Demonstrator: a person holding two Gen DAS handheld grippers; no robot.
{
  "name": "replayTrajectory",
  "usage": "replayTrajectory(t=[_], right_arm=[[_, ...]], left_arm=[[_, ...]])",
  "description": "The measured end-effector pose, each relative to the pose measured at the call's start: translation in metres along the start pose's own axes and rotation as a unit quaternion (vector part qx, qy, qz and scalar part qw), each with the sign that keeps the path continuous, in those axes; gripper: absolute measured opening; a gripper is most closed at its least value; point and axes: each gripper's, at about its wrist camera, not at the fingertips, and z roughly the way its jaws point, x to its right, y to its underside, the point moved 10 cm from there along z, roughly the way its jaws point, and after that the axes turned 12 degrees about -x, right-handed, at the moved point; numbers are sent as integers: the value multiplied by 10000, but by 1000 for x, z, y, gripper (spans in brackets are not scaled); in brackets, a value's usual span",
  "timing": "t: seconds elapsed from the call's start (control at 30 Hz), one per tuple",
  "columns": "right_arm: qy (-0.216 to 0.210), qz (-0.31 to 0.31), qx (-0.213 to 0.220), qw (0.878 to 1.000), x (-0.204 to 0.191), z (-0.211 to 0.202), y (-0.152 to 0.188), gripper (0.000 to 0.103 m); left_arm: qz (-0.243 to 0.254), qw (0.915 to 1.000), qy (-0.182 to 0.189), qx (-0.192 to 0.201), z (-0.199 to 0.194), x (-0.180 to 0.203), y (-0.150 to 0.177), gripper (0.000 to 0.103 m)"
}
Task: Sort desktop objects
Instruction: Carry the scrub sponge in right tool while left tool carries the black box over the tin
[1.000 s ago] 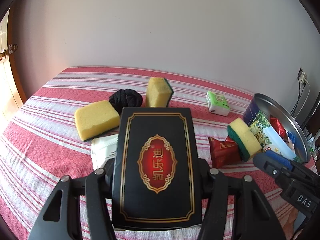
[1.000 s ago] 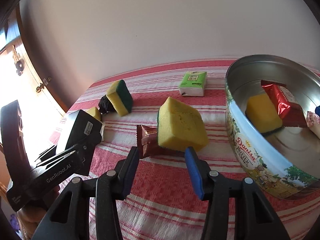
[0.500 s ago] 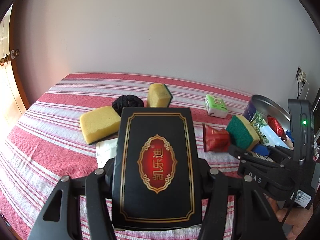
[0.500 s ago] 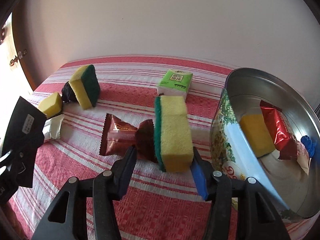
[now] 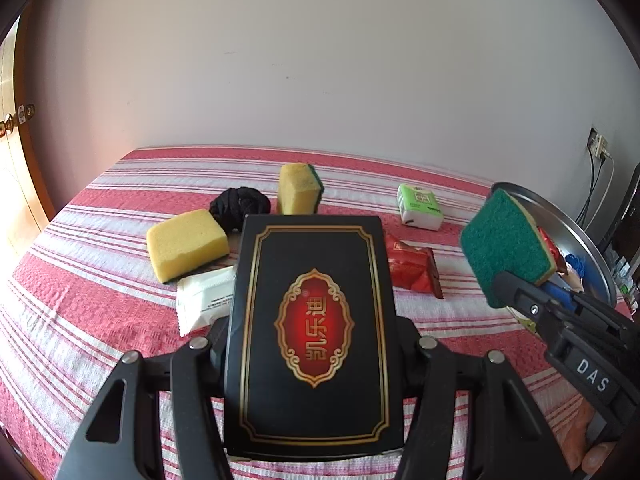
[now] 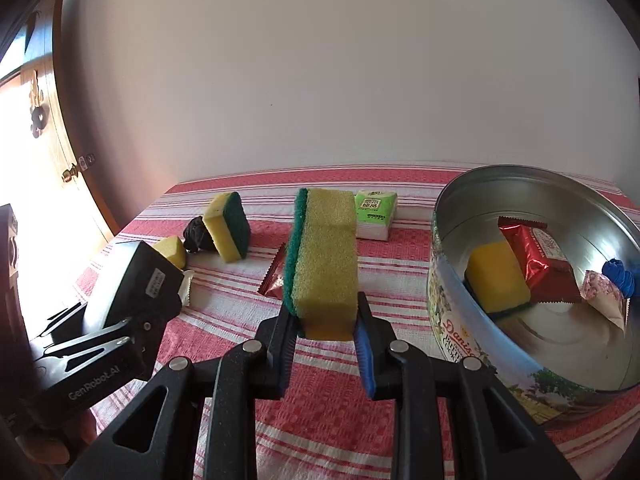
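Already sorted: inside the cookie tin (image 6: 452,216) we count a yellow sponge (image 6: 498,276), a red snack packet (image 6: 536,260), a pale wrapper and something small and blue; so the job looks well started
In the right tool (image 6: 326,330): its jaws have just been closing and now pinch the green-backed sponge (image 6: 324,256), lifted off the striped cloth (image 6: 224,320) just left of the tin; we judge it goes in next
In the left tool (image 5: 312,332): clenched on the sides of the black box (image 5: 314,320), held above the cloth; not yet put anywhere
Still out on the tabletop: a flat yellow sponge (image 5: 186,242), an upright sponge (image 5: 298,188), a black bundle (image 5: 240,208), a white packet (image 5: 206,298), a red packet (image 5: 412,268), a green tissue pack (image 5: 420,206)
Our estimate: under half done; about eight things remain, counting the two in hand
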Motion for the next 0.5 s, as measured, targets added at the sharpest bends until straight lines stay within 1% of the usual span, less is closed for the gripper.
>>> replayTrajectory(t=[0.2, 0.33, 0.43, 0.5], right_arm=[[-81, -33, 67, 9999, 0, -21, 14, 29], [53, -61, 236, 9997, 5, -38, 20, 29], [111, -39, 321, 9994, 16, -57, 25, 29], [174, 15, 389, 9991, 25, -67, 27, 29]], left_arm=[[213, 9997, 70, -14, -3, 21, 5, 57], [436, 9989, 188, 22, -6, 44, 6, 57], [559, 9977, 377, 11, -10, 62, 7, 57], [646, 9971, 397, 30, -11, 72, 7, 57]])
